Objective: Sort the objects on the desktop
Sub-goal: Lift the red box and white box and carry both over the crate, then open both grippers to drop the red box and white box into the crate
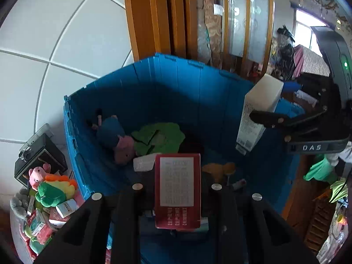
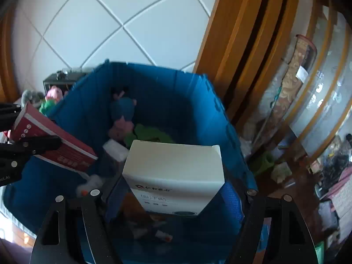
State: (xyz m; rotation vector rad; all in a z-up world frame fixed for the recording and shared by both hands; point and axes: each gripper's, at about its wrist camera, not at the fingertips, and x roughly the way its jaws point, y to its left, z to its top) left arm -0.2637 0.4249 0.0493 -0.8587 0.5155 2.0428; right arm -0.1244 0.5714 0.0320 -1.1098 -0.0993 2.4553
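My left gripper (image 1: pixel 177 187) is shut on a red box (image 1: pixel 177 173) with a white printed label, held over a deep blue bin (image 1: pixel 176 83). My right gripper (image 2: pixel 173 192) is shut on a larger white box (image 2: pixel 173 165), also above the blue bin (image 2: pixel 167 81). From the left wrist view the white box (image 1: pixel 257 114) hangs over the bin's right side. In the right wrist view the red box (image 2: pixel 55 145) is at the left. In the bin lie a blue-and-pink plush (image 1: pixel 116 136), a green plush (image 1: pixel 158 136), a small white box (image 1: pixel 143 161) and an orange item (image 1: pixel 217 169).
Left of the bin is a heap of plush toys and small boxes (image 1: pixel 50 189) beside a black box (image 1: pixel 39 154). Behind the bin stand a wooden door frame (image 1: pixel 149 17) and a rolled rug (image 1: pixel 209 22). A green-gloved hand (image 1: pixel 319 169) holds the right gripper. The floor is white tiles (image 2: pixel 110 22).
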